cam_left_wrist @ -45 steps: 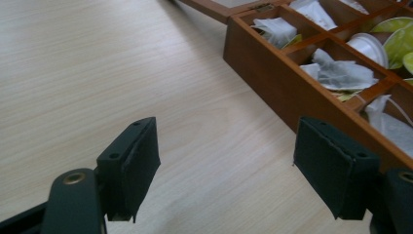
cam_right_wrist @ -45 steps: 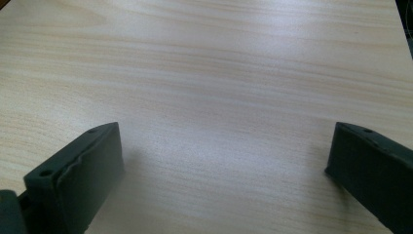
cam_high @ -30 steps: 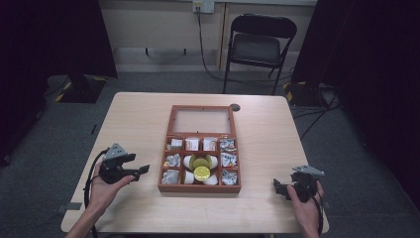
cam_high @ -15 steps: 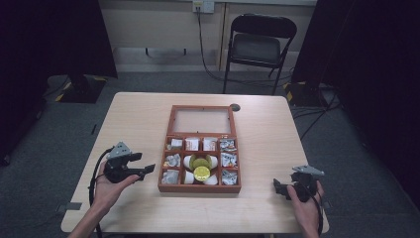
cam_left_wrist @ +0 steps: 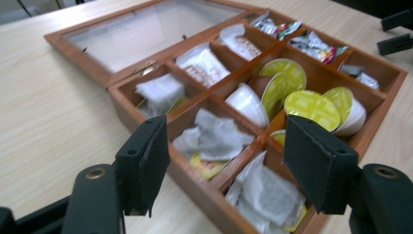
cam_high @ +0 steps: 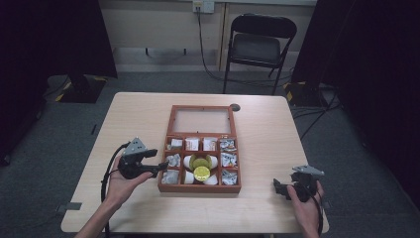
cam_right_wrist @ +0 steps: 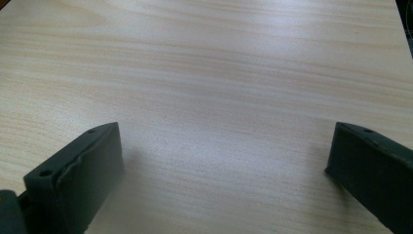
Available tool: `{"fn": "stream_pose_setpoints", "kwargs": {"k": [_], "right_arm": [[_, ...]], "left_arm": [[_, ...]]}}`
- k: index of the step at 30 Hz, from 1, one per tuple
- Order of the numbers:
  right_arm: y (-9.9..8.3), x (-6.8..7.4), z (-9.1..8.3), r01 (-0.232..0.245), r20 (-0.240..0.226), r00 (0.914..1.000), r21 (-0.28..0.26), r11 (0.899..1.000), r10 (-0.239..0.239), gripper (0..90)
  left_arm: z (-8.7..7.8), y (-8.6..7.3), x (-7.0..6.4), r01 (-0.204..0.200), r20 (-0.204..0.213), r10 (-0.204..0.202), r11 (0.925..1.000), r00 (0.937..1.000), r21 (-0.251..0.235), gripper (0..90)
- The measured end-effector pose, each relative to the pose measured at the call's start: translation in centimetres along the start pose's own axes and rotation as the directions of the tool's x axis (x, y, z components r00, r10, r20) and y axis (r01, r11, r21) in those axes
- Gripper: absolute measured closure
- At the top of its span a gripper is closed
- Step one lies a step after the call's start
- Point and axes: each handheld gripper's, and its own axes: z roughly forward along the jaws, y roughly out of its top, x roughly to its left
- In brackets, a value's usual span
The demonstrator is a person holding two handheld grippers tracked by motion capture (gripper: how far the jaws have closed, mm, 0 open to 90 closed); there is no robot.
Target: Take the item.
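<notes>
A dim room with dark curtains and a folding chair [cam_high: 260,42] at the far wall surrounds a pale wooden bench [cam_high: 148,114]. On it sits an open wooden box [cam_high: 199,188], its glass lid [cam_high: 201,120] lying flat on the bench behind the compartments.

The compartments hold paper sachets [cam_left_wrist: 212,139] along the left and back, foil packets [cam_left_wrist: 314,44] on the far side, and white pods with yellow-green lids [cam_left_wrist: 311,108] in the middle cells.

The left gripper [cam_high: 157,169] sits just beside the box's left wall, low over the bench and pointing into it. Its jaws stand wide and hold nothing; in the left gripper view they frame the near-left cells, with a sachet between them and a pod near the right jaw. It looks set to reach for something in that corner, though which item I cannot tell.

The right gripper [cam_high: 280,187] rests near the bench's front right corner, well apart from the box. Its jaws are also wide and empty, with bare wood [cam_right_wrist: 219,97] between them.

By my reading the work is at its start: the box is already open, but nothing has been lifted and every visible cell looks stocked. Left to do are the last approach, closing on one item, and carrying it out.
</notes>
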Motion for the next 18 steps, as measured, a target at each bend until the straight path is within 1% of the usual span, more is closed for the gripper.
{"fn": "stream_pose_setpoints", "kwargs": {"k": [3,4,5,6,7,8,10,11,12,17,18], "right_arm": [[0.0,0.0,0.0,0.0,0.0,1.0,0.0,1.0,0.0,0.0],[0.0,0.0,0.0,0.0,0.0,1.0,0.0,1.0,0.0,0.0],[0.0,0.0,0.0,0.0,0.0,1.0,0.0,1.0,0.0,0.0],[0.0,0.0,0.0,0.0,0.0,1.0,0.0,1.0,0.0,0.0],[0.0,0.0,0.0,0.0,0.0,1.0,0.0,1.0,0.0,0.0],[0.0,0.0,0.0,0.0,0.0,1.0,0.0,1.0,0.0,0.0],[0.0,0.0,0.0,0.0,0.0,1.0,0.0,1.0,0.0,0.0],[0.0,0.0,0.0,0.0,0.0,1.0,0.0,1.0,0.0,0.0],[0.0,0.0,0.0,0.0,0.0,1.0,0.0,1.0,0.0,0.0],[0.0,0.0,0.0,0.0,0.0,1.0,0.0,1.0,0.0,0.0],[0.0,0.0,0.0,0.0,0.0,1.0,0.0,1.0,0.0,0.0]], "left_arm": [[0.2,0.3,-0.3,-0.001,0.008,0.001,1.0,1.0,-0.006,33.6],[0.6,0.5,-0.5,-0.01,0.016,0.01,0.9999,0.9998,0.003,33.7],[0.6,0.5,-0.5,-0.01,0.016,0.01,0.9999,0.9998,0.003,34.2],[0.9,0.7,-0.7,-0.014,0.035,0.013,0.9999,0.9993,0.007,34.8],[0.9,0.7,-0.7,-0.014,0.035,0.013,0.9999,0.9993,0.007,34.8],[1.3,1.0,-1.0,-0.017,0.045,0.017,0.9998,0.9988,0.011,35.0],[1.4,1.1,-1.1,-0.019,0.052,0.019,0.9997,0.9985,0.012,35.3],[1.6,1.2,-1.2,-0.022,0.049,0.021,0.9996,0.9986,0.016,35.6],[1.9,1.5,-1.4,-0.023,0.039,0.022,0.9996,0.999,0.018,35.7],[2.5,1.9,-1.8,-0.016,0.058,0.014,0.9997,0.9982,0.021,35.7],[2.7,2.1,-1.9,-0.012,0.069,0.011,0.9998,0.9975,0.017,35.7]]}}
